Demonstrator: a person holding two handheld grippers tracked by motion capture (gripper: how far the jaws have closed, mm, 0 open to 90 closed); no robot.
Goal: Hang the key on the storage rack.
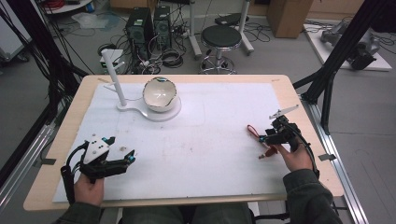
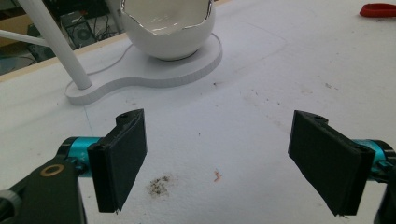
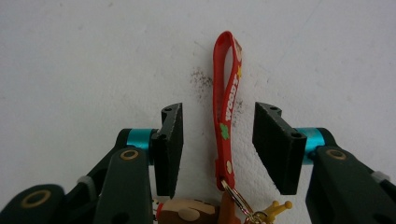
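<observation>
Keychain strap, red, lies flat on the desk at the person's right, between the parted jaws of the right gripper, which grips nothing yet. Closing squarely on the strap's middle, above the metal ring, looks the surest hold. Only the high view shows the hook stand and bowl far off; the left gripper hangs wide open, empty.

The left tool holds its two black jaws wide apart above the white counter, nothing between them but a few dark and reddish specks. Ahead stands a white bowl with a jagged rim on a flat white base, a slanted white post rising beside it. A red strap lies far right.
</observation>
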